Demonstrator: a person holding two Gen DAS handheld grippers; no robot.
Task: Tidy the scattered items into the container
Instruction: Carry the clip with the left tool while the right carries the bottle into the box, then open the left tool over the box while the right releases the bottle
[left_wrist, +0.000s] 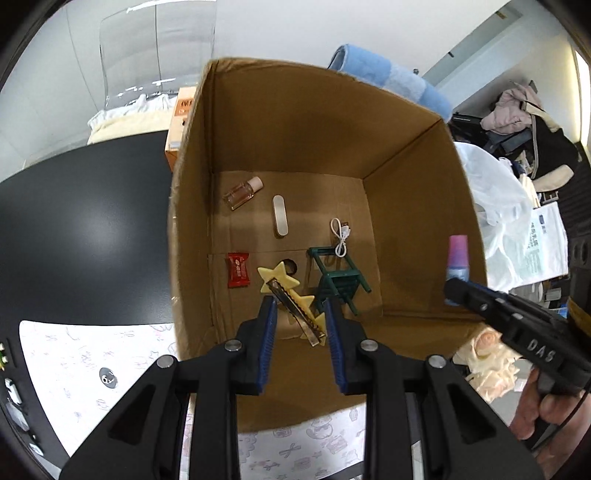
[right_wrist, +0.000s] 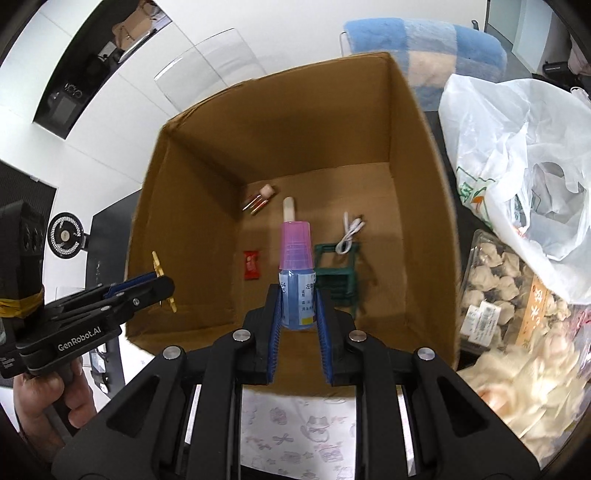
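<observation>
An open cardboard box (left_wrist: 192, 147) (right_wrist: 325, 122) stands on the table. On its floor lie a small perfume bottle (left_wrist: 242, 192), a beige oblong case (left_wrist: 280, 220), a white cable (left_wrist: 341, 236), a green toy chair (left_wrist: 338, 282) and a red candy packet (left_wrist: 238, 270). My left gripper (left_wrist: 300, 304) (right_wrist: 147, 286) hangs over the box's near left part, shut on a yellow star hair clip (left_wrist: 286, 295) (right_wrist: 158, 264). Over the box's near side, my right gripper (right_wrist: 298, 291) (left_wrist: 452, 291) is shut on a blue bottle with a pink cap (right_wrist: 295, 254) (left_wrist: 458, 254).
A white plastic bag (right_wrist: 517, 147) and a clear tray of food (right_wrist: 495, 280) sit right of the box, with cream fabric flowers (left_wrist: 487, 354) nearer. An orange carton (left_wrist: 177, 129) stands behind the box's left side. A patterned mat (left_wrist: 92, 354) covers the black table (left_wrist: 85, 221).
</observation>
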